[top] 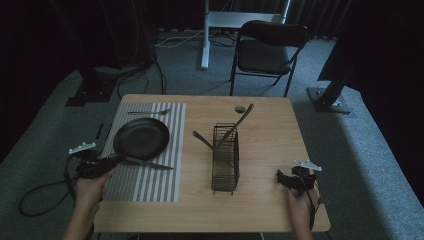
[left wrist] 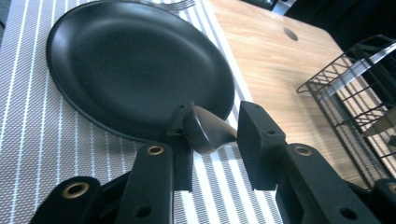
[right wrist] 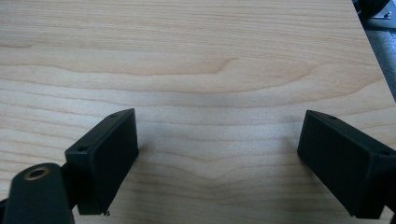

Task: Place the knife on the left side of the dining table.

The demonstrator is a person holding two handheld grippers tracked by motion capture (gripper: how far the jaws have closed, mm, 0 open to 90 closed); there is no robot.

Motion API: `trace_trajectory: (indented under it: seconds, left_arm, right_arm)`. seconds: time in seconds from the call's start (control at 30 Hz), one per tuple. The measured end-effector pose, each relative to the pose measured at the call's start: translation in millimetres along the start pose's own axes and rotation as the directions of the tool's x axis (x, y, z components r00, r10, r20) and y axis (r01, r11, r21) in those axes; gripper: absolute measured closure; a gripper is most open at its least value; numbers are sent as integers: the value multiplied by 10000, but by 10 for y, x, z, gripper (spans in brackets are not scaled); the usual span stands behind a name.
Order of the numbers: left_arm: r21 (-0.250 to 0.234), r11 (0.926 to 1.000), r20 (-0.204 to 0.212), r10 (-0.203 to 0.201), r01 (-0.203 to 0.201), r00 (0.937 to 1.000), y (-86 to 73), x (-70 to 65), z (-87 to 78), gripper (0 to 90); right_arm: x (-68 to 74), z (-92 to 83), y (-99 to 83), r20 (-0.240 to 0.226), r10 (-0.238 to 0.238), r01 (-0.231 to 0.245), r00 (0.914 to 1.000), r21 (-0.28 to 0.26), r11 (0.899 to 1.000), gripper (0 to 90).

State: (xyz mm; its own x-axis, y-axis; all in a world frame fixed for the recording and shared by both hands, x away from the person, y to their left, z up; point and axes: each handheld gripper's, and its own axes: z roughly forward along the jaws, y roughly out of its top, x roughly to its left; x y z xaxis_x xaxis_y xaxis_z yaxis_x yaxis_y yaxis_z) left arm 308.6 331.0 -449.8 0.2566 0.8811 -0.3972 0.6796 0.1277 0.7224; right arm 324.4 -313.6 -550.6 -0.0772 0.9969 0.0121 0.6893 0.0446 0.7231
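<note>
A black plate [top: 141,137] [left wrist: 130,65] rests on a grey striped placemat [top: 150,185] [left wrist: 28,140] on the left of the wooden table [top: 265,145]. Beside the plate's near edge a knife [top: 150,164] lies on the mat. Its dark handle end [left wrist: 205,133] sits between the jaws of my left gripper [top: 116,160] [left wrist: 212,121]; a narrow gap shows at the right pad, so the jaws stand open around it. My right gripper [top: 281,176] [right wrist: 217,140] stands wide open over bare wood near the table's front right, nothing between its fingers.
A black wire caddy [top: 225,160] [left wrist: 355,93] stands mid-table with a long utensil [top: 240,120] leaning out of it. A fork [top: 150,112] lies beyond the plate. A small dark disc [top: 239,108] lies near the far edge. A chair [top: 270,50] stands behind the table.
</note>
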Motion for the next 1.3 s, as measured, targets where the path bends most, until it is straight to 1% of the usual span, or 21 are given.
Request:
trace_trajectory:
  seconds: [0.2, 0.27, 0.37, 0.43, 0.47, 0.5, 0.53, 0.57, 0.67, 0.7, 0.77, 0.87, 0.9, 1.0, 1.07, 1.1, 1.13, 1.2, 1.23, 1.27, 1.3]
  left_arm:
    - [130, 9999, -269, -9, 12, 9996, -19, 96, 15, 646]
    - [200, 9998, -312, -91, 97, 9995, -27, 135, 23, 643]
    - [258, 9996, -326, -97, 106, 9994, -36, 173, 31, 632]
    - [248, 9996, -377, -155, 164, 9992, -43, 194, 34, 631]
    - [321, 9991, -397, -262, 275, 9989, -60, 236, 41, 631]
    - [321, 9991, -397, -262, 275, 9989, -60, 236, 41, 631]
    - [368, 9977, -342, -555, 568, 9979, -96, 311, 66, 631]
    - [400, 9972, -327, -618, 631, 9976, -107, 336, 76, 631]
    - [458, 9968, -389, -640, 657, 9972, -132, 377, 99, 630]
    - [533, 9956, -415, -744, 766, 9964, -155, 421, 120, 629]
    - [587, 9948, -453, -801, 827, 9958, -179, 451, 141, 625]
    - [602, 9941, -458, -870, 897, 9952, -191, 467, 150, 622]
    - [717, 9926, -416, -950, 978, 9946, -224, 512, 175, 619]
    - [833, 9906, -498, -1046, 1085, 9933, -271, 560, 211, 614]
    - [833, 9906, -498, -1046, 1085, 9933, -271, 560, 211, 611]
    - [1064, 9878, -563, -1078, 1133, 9926, -317, 618, 265, 611]
    - [1064, 9878, -563, -1078, 1133, 9926, -317, 618, 265, 611]
    - [1120, 9856, -707, -1191, 1265, 9904, -353, 654, 312, 611]
    - [1227, 9832, -801, -1262, 1355, 9888, -387, 696, 355, 603]
    - [1227, 9832, -801, -1262, 1355, 9888, -387, 696, 355, 580]
    - [1225, 9825, -879, -1303, 1405, 9876, -412, 718, 374, 581]
  right_arm:
    - [0, 0, 0, 0, 1, -1, 10000, 1, 10000, 114]
    - [0, 0, 0, 1, -1, 1, 10000, 1, 10000, 114]
    - [0, 0, 0, -1, 0, 0, 10000, 0, 10000, 114]
    - [0, 0, 0, -1, -1, 1, 10000, 1, 10000, 114]
    - [0, 0, 0, -4, 1, -1, 10000, 0, 10000, 114]
    - [0, 0, 0, -4, 1, -1, 10000, 0, 10000, 114]
    - [0, 0, 0, -3, 2, -2, 10000, 0, 10000, 114]
    - [1, 0, 0, 0, 12, -12, 10000, 3, 10000, 114]
    - [1, 0, 0, 0, 10, -10, 10000, 4, 10000, 114]
    - [1, 0, 0, 1, 9, -9, 10000, 4, 10000, 113]
    - [1, 0, 0, 0, 10, -10, 10000, 3, 10000, 114]
    - [1, 0, 0, -3, 9, -9, 10000, 1, 10000, 114]
    - [1, 0, 0, -1, 9, -9, 10000, 4, 10000, 114]
    - [1, 0, 0, -2, 11, -11, 10000, 4, 10000, 114]
    - [1, 0, 0, -1, 9, -9, 10000, 5, 10000, 114]
    - [1, 0, 0, -1, 9, -9, 10000, 3, 10000, 114]
    - [1, 0, 0, -1, 9, -9, 10000, 3, 10000, 114]
    - [1, 0, 0, 0, 9, -9, 10000, 4, 10000, 114]
    - [1, 0, 0, 0, 9, -9, 10000, 4, 10000, 114]
    - [1, 0, 0, 0, 9, -9, 10000, 4, 10000, 114]
    - [1, -1, 0, 3, 9, -9, 10000, 3, 10000, 114]
